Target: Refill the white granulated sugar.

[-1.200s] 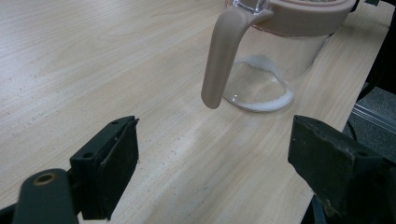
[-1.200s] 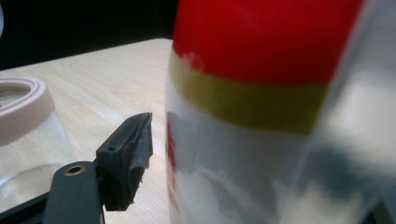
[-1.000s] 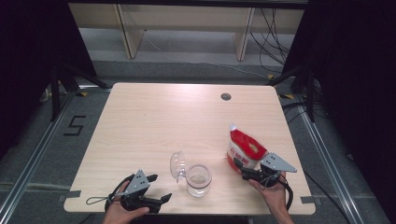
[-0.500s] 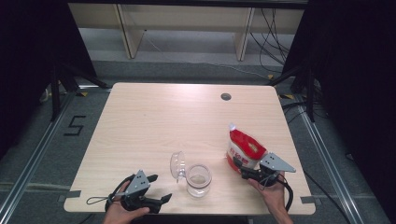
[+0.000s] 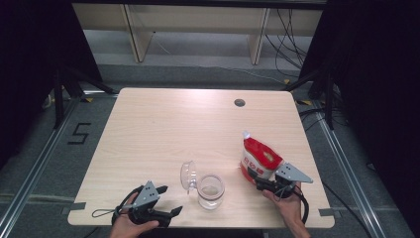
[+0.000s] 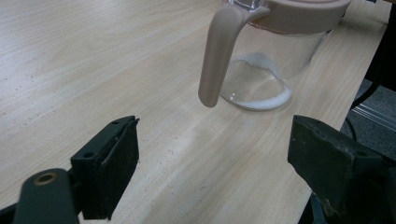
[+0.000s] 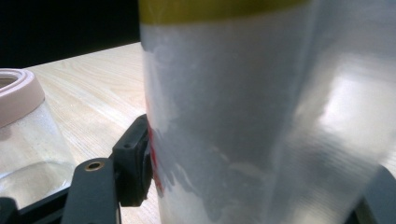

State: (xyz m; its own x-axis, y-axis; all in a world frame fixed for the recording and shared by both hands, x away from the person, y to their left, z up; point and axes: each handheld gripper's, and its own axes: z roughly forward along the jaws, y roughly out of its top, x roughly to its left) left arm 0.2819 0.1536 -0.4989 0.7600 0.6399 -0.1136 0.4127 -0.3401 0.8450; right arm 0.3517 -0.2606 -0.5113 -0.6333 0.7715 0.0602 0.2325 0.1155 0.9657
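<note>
**Pouch Between Right Jaws, Jar Just Left of It**

At the near-left table [image 5: 148,129] edge: left gripper [image 5: 167,201], jaws spread wide and empty, pointed at the glass jar [image 5: 210,191], its handle [image 6: 217,56] hanging straight ahead, lid [image 5: 187,174] tipped open. Further right: red-and-white pouch [image 5: 258,159], upright and leaning, long axis near vertical. Right gripper [image 5: 258,182] set at its base, jaws just closing around it, left pad touching; firm grip impossible to tell. Right hand plainly nearer.

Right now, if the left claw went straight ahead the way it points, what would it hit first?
Most likely the beige handle of the glass jar; the left claw stands open with bare table before that.
</note>
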